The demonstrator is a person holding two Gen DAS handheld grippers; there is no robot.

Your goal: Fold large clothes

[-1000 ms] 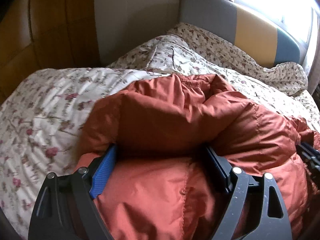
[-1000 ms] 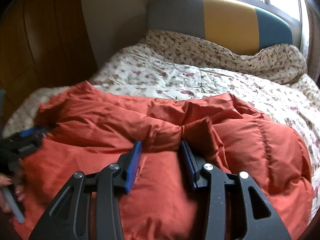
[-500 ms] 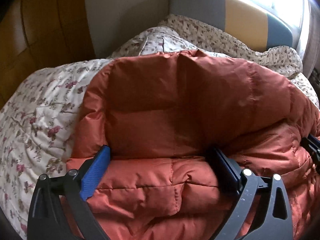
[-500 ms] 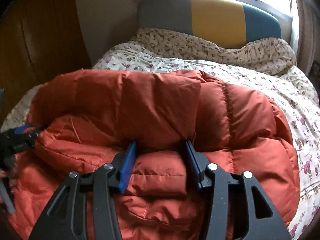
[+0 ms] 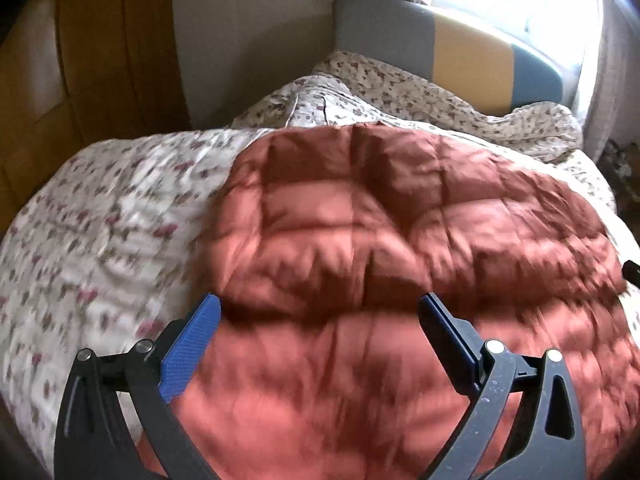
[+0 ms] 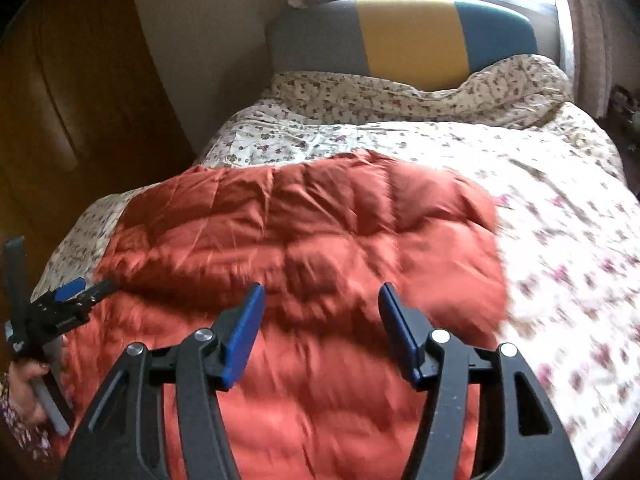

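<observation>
A rust-red padded jacket (image 6: pixel 304 240) is spread on the bed (image 6: pixel 560 216), folded over itself, so that an upper layer lies on a lower one. It reaches from the near edge of the bed toward the middle and lies closer to the left edge than to the right edge. The left gripper (image 5: pixel 320 312) is held above the near part of the jacket with its jaws wide apart, and nothing is pressed between them. The jaws of the right gripper (image 6: pixel 322 294) have just been opening; they are apart too, and no cloth is clamped by them. A striped headboard (image 6: pixel 408 36) is seen at the far edge.
</observation>
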